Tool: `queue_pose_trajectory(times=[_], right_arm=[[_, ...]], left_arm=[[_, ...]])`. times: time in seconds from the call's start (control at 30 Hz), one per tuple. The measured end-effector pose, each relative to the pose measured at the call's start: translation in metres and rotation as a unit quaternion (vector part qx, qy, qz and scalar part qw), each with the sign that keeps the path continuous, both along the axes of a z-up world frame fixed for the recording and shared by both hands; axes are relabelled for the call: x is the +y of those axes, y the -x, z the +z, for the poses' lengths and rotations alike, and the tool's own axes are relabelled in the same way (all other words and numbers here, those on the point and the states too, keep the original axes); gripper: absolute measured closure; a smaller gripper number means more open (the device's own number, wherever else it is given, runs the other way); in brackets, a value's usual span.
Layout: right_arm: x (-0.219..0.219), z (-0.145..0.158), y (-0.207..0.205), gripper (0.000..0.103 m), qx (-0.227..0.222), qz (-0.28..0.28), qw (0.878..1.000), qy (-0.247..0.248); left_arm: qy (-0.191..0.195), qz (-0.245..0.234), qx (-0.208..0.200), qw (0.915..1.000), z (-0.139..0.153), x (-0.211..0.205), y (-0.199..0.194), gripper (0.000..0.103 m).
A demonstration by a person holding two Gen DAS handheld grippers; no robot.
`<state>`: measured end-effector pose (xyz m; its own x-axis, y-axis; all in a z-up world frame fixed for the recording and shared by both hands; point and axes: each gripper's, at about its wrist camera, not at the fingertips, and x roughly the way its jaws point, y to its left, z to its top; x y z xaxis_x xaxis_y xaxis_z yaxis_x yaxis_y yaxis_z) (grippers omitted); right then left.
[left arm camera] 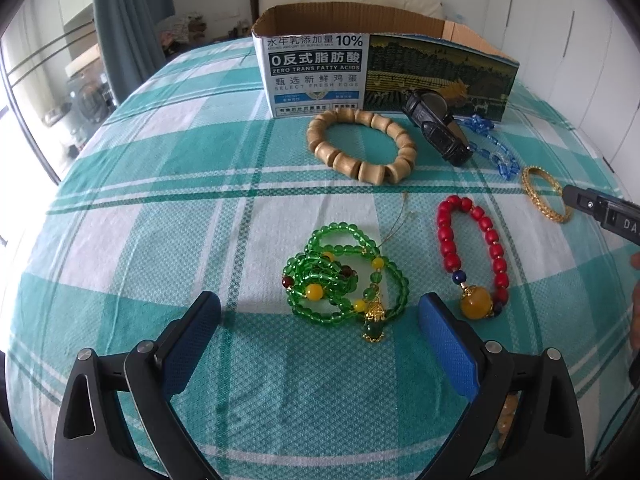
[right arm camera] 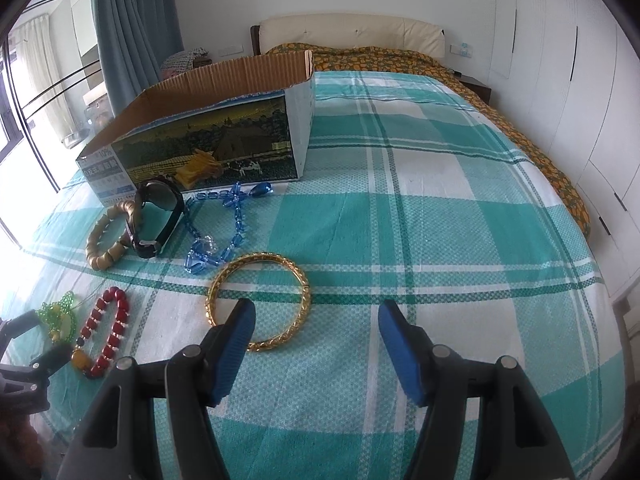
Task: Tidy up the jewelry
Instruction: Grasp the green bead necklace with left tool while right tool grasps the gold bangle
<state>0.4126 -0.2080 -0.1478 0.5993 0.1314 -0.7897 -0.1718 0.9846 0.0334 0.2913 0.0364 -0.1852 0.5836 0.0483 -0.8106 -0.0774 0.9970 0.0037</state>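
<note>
- the jewelry is spread on a teal plaid bedsheet (right arm camera: 400,220) before an open cardboard box (right arm camera: 208,136): a gold bangle (right arm camera: 280,264), a green bead necklace (left arm camera: 340,276), a red bead bracelet (left arm camera: 472,248), a wooden bead bracelet (left arm camera: 360,144), a blue crystal chain (right arm camera: 216,236) and a black watch (right arm camera: 156,216).
- the step in hand is judged an approach; nothing appears boxed.
- the right gripper (right arm camera: 316,316) is spread wide and empty, one finger over the bangle's rim.
- the left gripper (left arm camera: 320,312) is wide and empty, bracketing the necklace.
- next, a descent and a closing on each piece would be needed.

Green bead necklace (left arm camera: 344,276) before open left hand-held gripper (left arm camera: 320,320), red bracelet (left arm camera: 474,248) beside
</note>
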Motion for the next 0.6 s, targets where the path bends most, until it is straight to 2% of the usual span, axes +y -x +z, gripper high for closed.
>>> queue_pose_trajectory(times=[0.07,0.13,0.37,0.4,0.47,0.5,0.53,0.57,0.6], right_arm=[[0.003,-0.007,-0.006,0.037,0.008,0.004,1.000,0.015],[0.009,-0.008,-0.006,0.036,-0.003,0.013,0.999,0.038],[0.008,-0.009,-0.006,0.034,-0.003,0.011,0.999,0.036],[0.009,-0.008,-0.006,0.035,-0.001,0.009,0.999,0.038],[0.012,-0.006,-0.004,0.042,0.002,0.014,0.999,0.038],[0.016,-0.005,-0.002,0.064,-0.001,0.022,0.999,0.041],[0.021,-0.005,0.000,0.091,-0.002,0.029,0.998,0.047],[0.025,-0.005,0.001,0.093,-0.003,0.032,0.998,0.057],[0.026,-0.004,0.003,0.098,-0.001,0.035,0.998,0.053]], left_arm=[[0.003,0.003,0.003,1.0000,-0.001,0.002,-0.001,0.001],[0.003,0.005,0.005,1.0000,-0.002,0.004,-0.002,0.000],[0.003,0.004,0.005,1.0000,-0.002,0.005,-0.003,0.000],[0.003,0.004,0.005,1.0000,-0.002,0.005,-0.003,0.000],[0.004,0.006,0.004,1.0000,-0.002,0.005,-0.002,0.003],[0.004,0.007,-0.003,1.0000,-0.001,0.005,-0.002,0.008],[0.006,0.003,-0.015,0.9999,0.002,0.005,0.000,0.029],[0.007,-0.004,-0.022,0.9997,0.004,0.004,0.000,0.057],[0.005,-0.008,-0.023,0.9997,0.006,0.004,-0.001,0.073]])
